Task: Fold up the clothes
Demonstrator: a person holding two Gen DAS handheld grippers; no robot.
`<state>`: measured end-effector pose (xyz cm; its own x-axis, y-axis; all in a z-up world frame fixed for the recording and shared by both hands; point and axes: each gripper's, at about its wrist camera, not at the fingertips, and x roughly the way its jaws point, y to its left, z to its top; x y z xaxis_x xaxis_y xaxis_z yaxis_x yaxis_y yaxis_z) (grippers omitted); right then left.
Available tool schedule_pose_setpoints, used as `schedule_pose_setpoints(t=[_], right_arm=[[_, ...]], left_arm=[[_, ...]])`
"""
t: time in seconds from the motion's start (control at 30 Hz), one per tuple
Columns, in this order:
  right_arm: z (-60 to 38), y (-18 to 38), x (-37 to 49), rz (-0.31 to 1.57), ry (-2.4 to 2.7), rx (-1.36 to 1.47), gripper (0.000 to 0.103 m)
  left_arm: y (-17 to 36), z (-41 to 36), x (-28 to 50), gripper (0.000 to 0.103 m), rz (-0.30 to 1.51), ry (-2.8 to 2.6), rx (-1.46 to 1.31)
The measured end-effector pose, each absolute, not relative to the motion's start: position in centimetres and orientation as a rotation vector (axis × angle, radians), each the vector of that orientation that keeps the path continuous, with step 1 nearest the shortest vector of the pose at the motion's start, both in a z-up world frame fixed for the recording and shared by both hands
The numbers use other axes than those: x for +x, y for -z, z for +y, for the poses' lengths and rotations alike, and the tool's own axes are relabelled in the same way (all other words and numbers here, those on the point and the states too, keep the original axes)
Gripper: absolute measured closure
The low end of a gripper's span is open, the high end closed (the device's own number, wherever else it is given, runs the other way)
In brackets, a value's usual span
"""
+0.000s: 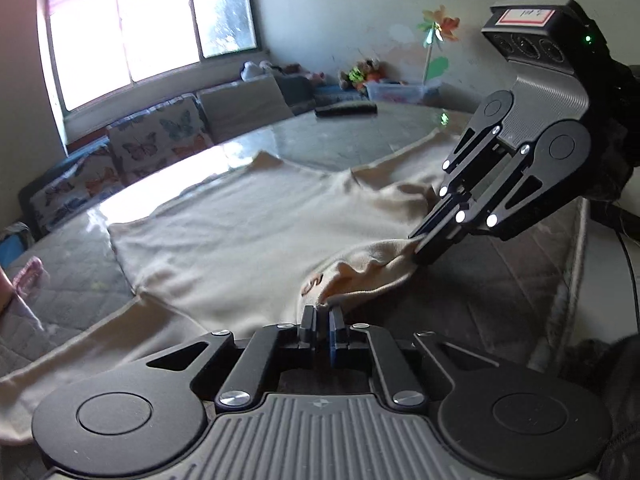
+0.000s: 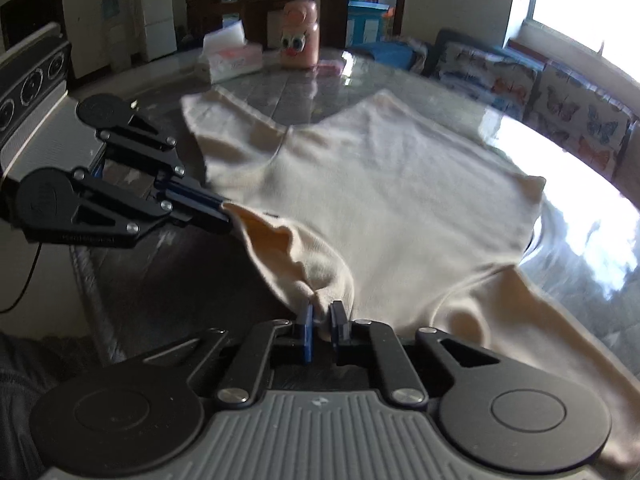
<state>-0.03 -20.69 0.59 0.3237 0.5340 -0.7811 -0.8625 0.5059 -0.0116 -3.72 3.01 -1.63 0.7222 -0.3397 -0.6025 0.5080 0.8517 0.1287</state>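
Note:
A cream shirt [image 1: 248, 224] [image 2: 380, 184] lies spread on the glass-topped table [image 1: 360, 136] [image 2: 580, 240], with its sleeves trailing toward the near edge. My left gripper [image 1: 322, 312] [image 2: 226, 212] is shut on a bunched fold of the shirt's near edge. A little to its right, my right gripper [image 1: 418, 246] [image 2: 322, 314] is shut on the same edge. The strip of fabric between the two hangs slightly lifted and wrinkled, and the rest of the shirt rests flat.
A sofa with butterfly cushions [image 1: 160, 136] [image 2: 560, 108] runs along the far side under the window. On the table stand a pink bottle with cartoon eyes [image 2: 298, 36], a tissue box [image 2: 232, 56] and a dark flat object [image 1: 346, 110]. Toys fill a clear bin [image 1: 396, 90].

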Motion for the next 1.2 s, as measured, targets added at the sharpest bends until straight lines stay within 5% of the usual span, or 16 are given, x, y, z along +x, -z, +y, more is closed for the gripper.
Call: schedule_pose_setpoints(t=[0.43, 0.83, 1.2], right_arm=[[-21.3, -3.3, 3.2, 0.759, -0.965, -0.326, 0.088], [-20.2, 0.7, 4.3, 0.82, -0.903, -0.284, 0.081], [-20.2, 0.5, 4.7, 0.821, -0.914, -0.285, 0.08]], left_arm=[[-2.7, 5.9, -1.8, 0.092, 0.536, 0.382, 0.203], [1.3, 8.5, 7.3, 0.092, 0.661, 0.101, -0.043], [0.7, 10.5, 6.9, 0.09, 0.653, 0.011, -0.122]])
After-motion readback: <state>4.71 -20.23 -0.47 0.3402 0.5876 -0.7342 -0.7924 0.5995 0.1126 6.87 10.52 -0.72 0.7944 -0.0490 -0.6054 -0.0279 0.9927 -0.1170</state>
